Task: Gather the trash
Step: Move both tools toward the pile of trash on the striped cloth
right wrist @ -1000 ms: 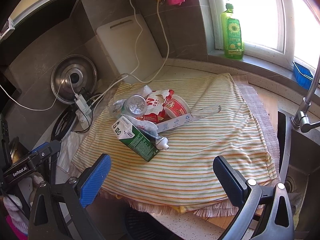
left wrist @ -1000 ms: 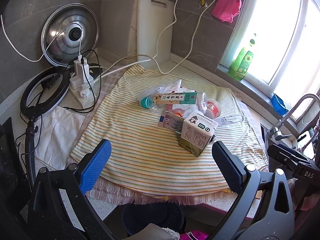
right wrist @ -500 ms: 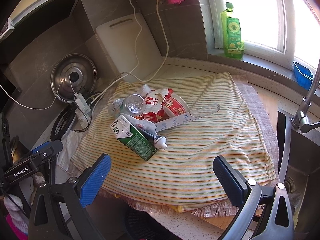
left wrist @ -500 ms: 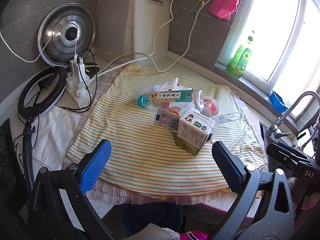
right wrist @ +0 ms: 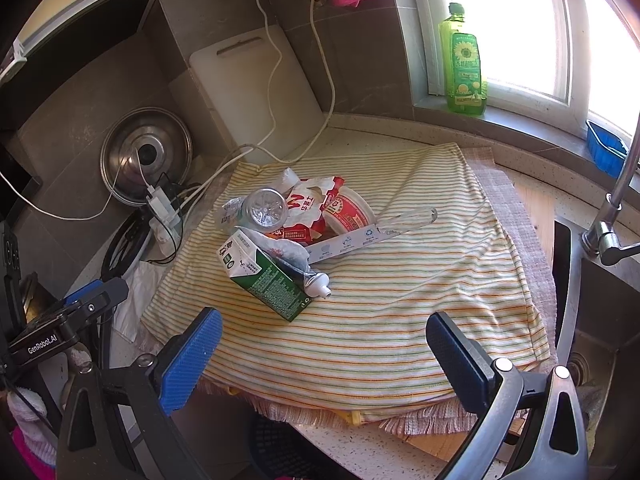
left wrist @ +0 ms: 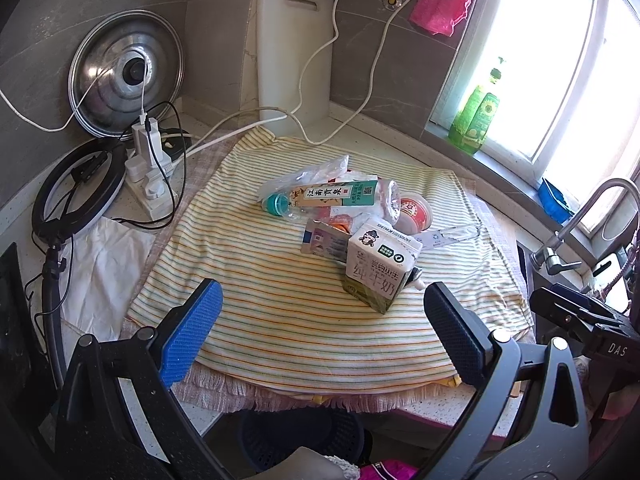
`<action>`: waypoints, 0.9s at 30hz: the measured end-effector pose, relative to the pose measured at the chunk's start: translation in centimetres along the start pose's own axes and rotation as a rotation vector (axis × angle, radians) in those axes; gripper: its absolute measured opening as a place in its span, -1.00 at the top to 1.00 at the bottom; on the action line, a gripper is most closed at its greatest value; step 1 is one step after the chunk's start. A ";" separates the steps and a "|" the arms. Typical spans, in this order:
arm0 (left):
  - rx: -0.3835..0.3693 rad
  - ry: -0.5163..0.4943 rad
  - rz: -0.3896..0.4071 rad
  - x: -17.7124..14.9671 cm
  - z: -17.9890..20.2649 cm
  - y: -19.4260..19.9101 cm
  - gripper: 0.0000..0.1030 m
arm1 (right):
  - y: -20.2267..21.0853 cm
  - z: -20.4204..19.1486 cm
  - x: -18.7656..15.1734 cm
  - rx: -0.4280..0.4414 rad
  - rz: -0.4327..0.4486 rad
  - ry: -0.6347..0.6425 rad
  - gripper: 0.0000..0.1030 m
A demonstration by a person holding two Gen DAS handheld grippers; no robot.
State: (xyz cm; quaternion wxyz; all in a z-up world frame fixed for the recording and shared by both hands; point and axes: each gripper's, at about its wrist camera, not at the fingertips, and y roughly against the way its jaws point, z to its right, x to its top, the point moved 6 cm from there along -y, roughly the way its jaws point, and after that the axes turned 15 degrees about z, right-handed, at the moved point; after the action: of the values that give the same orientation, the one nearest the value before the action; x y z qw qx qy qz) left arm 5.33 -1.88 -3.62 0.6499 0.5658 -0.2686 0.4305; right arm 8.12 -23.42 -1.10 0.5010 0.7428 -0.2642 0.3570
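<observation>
Both claws are held wide and empty at the lower frame edge: left claw [left wrist: 322, 326], right claw [right wrist: 324, 344]. Beyond them, mid-frame on the striped cloth [right wrist: 400, 320] over the worktop, the trash pile is found. Nearest lies one green-and-white milk carton [right wrist: 266, 276], up and left of the right claw, long axis running upper left to lower right. One toothpaste tube [right wrist: 310, 276], one clear plastic bottle [right wrist: 264, 210], one red cup [right wrist: 348, 212] and one red wrapper [right wrist: 306, 204] are counted behind. Neither claw appears clearly nearer.
</observation>
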 end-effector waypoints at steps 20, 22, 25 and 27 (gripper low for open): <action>-0.004 -0.004 -0.017 -0.7 1.2 -0.7 -0.99 | -0.5 1.2 -0.2 -0.006 -0.018 -0.020 -1.00; -0.004 -0.003 -0.023 -0.4 1.0 -1.0 -0.99 | -0.5 1.4 -0.2 -0.008 -0.020 -0.021 -1.00; -0.006 -0.007 -0.025 -0.4 1.3 -1.2 -0.99 | -0.5 1.6 -0.2 -0.008 -0.019 -0.021 -1.00; -0.007 -0.011 -0.027 -0.3 1.5 -1.4 -0.99 | -0.6 1.6 -0.2 -0.010 -0.021 -0.020 -1.00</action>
State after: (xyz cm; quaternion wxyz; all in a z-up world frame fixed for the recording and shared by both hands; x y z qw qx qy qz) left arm 6.57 -3.44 -4.26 0.6560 0.5696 -0.2662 0.4176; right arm 8.84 -24.69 -1.97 0.5055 0.7466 -0.2633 0.3432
